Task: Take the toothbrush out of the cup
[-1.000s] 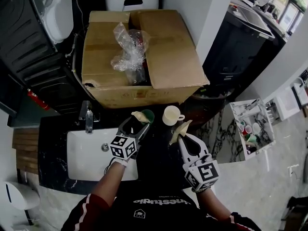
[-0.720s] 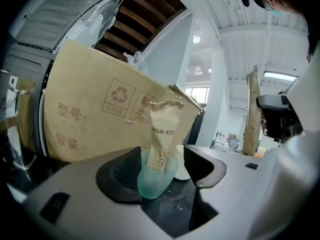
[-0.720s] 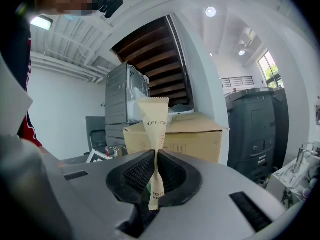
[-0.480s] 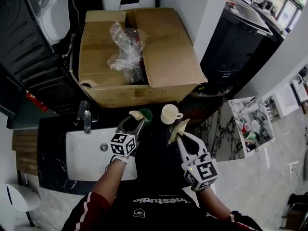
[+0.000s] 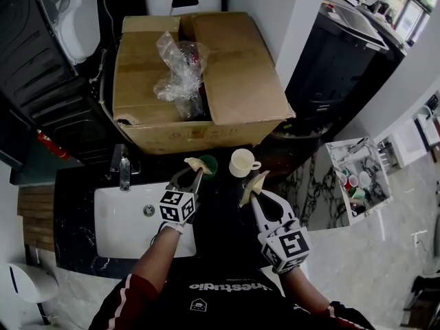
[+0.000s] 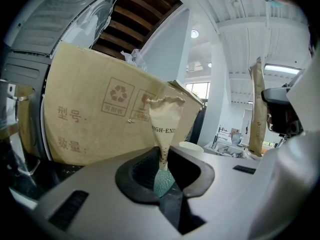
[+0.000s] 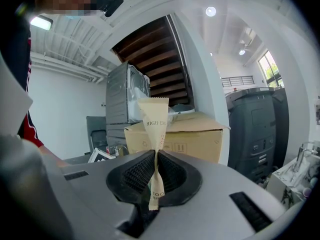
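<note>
A green cup (image 5: 211, 164) stands on the black counter beside a white cup (image 5: 243, 162). A toothbrush in a beige paper wrapper (image 5: 195, 162) stands up from the green cup. My left gripper (image 5: 194, 172) has just been closing, and its pads now pinch that wrapper (image 6: 166, 119) above the cup's green rim (image 6: 164, 180). My right gripper (image 5: 253, 192) is shut on a second wrapped toothbrush (image 5: 256, 181), held upright below the white cup. In the right gripper view that wrapper (image 7: 155, 124) is squeezed thin between the pads of the right gripper (image 7: 156, 171).
A large cardboard box (image 5: 234, 81) with a crumpled plastic bag (image 5: 180, 67) on top stands just behind the cups. A white sink (image 5: 124, 222) with a tap (image 5: 124, 165) lies left of my left gripper. The counter's edge drops off to the right.
The left gripper's jaws have come together on the wrapper in the green cup. Both hands and the right gripper's hold have stayed where they were.
</note>
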A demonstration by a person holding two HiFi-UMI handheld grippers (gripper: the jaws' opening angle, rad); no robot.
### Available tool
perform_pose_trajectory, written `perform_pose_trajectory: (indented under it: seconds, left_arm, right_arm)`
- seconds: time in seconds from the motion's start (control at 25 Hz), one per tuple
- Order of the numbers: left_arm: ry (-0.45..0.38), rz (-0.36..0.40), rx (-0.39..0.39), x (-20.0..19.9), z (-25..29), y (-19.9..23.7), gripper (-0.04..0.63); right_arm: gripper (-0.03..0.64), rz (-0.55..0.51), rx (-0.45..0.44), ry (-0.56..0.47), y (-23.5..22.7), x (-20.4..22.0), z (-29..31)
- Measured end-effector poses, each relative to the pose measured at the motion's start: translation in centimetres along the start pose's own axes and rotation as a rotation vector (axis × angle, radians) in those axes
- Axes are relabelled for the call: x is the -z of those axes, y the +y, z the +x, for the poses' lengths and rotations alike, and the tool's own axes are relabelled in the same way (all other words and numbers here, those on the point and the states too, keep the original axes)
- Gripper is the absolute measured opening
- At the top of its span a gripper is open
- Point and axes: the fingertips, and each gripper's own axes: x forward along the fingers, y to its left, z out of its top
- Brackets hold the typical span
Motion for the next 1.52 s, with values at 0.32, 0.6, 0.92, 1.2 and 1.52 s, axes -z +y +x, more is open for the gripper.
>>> perform_pose_trajectory:
  seconds: [0.32,0.6,0.92,1.2,1.52]
  left_arm:
    - [-0.015,-0.004,0.004,-0.2,0.0,0.1,0.039]
    - [-0.045,-0.005,0.008,-1.4,0.0,-0.3,0.035]
    - [-0.095,0.008,0.022,-3.8,-0.9,-0.8,0.034]
    - [-0.153,0.036,0.029,-7.3,-3.3,-1.4,0.034]
    - [-0.233,0.097,0.052,-12.6,-8.3,-3.3,0.034]
  right_arm:
    - [0.054,0.001,-0.003,0.007,0.2,0.4,0.1]
    - [0.054,0.003,-0.004,0.004,0.2,0.1,0.1]
    - [0.054,-0.01,-0.007,-0.013,0.3,-0.5,-0.1]
    - [0.054,-0.017,-0.022,-0.039,0.9,-1.6,-0.1]
    - [0.054,-0.03,-0.049,-0.072,1.8,-3.1,-0.1]
